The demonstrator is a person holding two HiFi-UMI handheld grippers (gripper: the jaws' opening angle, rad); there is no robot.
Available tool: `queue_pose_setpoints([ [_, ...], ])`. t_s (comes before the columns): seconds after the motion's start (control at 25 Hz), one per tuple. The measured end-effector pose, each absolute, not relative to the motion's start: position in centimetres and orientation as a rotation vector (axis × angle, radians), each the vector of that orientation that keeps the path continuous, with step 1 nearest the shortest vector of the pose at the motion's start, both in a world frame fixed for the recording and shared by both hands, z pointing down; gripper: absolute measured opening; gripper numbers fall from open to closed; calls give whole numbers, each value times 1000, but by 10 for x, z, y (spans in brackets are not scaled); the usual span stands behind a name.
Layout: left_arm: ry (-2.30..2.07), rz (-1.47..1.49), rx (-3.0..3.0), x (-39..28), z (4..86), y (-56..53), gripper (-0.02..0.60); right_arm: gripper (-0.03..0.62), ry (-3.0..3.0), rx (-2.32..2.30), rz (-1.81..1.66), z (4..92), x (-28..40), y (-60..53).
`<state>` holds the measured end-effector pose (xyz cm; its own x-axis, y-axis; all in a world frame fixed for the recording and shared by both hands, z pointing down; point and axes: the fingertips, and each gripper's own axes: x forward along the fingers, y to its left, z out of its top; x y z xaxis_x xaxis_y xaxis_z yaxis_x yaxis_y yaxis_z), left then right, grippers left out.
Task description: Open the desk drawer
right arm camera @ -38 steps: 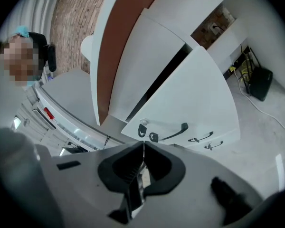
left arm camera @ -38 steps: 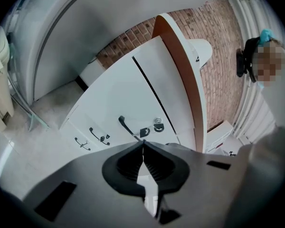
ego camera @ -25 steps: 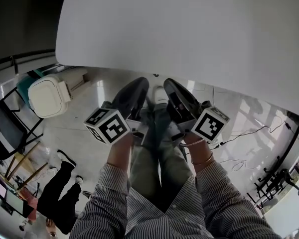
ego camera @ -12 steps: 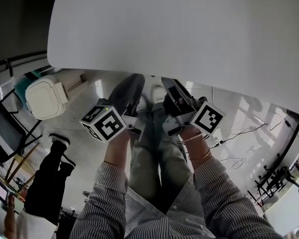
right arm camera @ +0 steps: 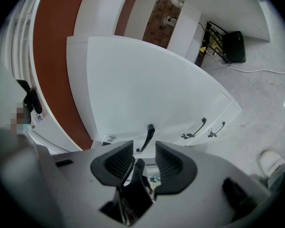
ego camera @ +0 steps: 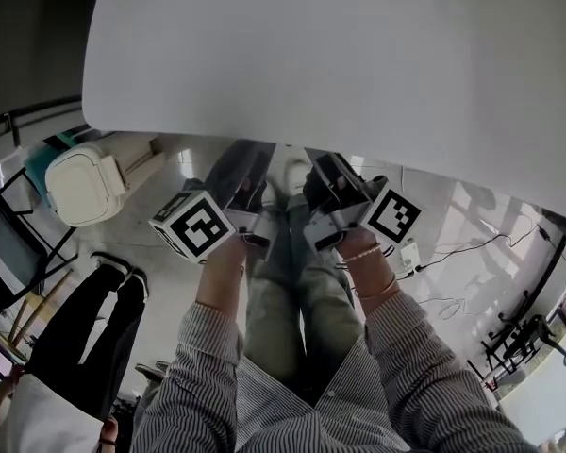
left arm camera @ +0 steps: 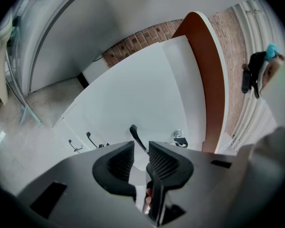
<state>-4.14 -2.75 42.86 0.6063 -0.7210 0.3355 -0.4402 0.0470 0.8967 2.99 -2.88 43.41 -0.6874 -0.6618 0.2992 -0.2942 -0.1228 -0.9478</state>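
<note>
The white desk top (ego camera: 340, 55) fills the top of the head view. Both grippers reach under its near edge, side by side above my knees. In the left gripper view the white drawer front (left arm camera: 133, 94) faces me, and its black handle (left arm camera: 137, 137) stands just beyond the tips, in line with the gap. My left gripper (left arm camera: 141, 151) (ego camera: 245, 163) has just been opening, with nothing between its jaws. In the right gripper view the same handle (right arm camera: 147, 137) sits just past my right gripper (right arm camera: 144, 151) (ego camera: 323, 166), whose jaws have also just been opening and are empty.
Two more black handles (right arm camera: 199, 127) (right arm camera: 217, 128) sit on lower drawers, and a lock (left arm camera: 179, 137) lies beside the handle. A cream bin (ego camera: 83, 179) stands on the floor at left, with a person in black trousers (ego camera: 85, 338) nearby. Cables (ego camera: 453, 253) trail at right.
Both grippers have edged further under the desk edge and rolled slightly. The person at the lower left has walked closer along the floor.
</note>
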Motion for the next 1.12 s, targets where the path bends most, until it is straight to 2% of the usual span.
queue_pose_setpoints([
  [0.12,-985,-328,1552,-40,434,-35,122,143,1859,-1060,-1887,440,31,-32],
  [0.28,-988,-352,1530,-38,436,-39,132,143,1885,-1022,-1874,437,30,-34],
  [0.64,-972,-339,1530,-37,436,-44,130,140,1884,-1021,-1864,436,33,-39],
  [0.8,-960,-349,1547,-37,435,-45,130,120,1887,-998,-1857,434,31,-41],
  [0.96,-934,-375,1542,-34,434,-44,123,72,1881,-1015,-1855,435,33,-40],
  [1.12,-935,-364,1541,-35,437,-44,94,70,1884,-1011,-1848,437,35,-40],
])
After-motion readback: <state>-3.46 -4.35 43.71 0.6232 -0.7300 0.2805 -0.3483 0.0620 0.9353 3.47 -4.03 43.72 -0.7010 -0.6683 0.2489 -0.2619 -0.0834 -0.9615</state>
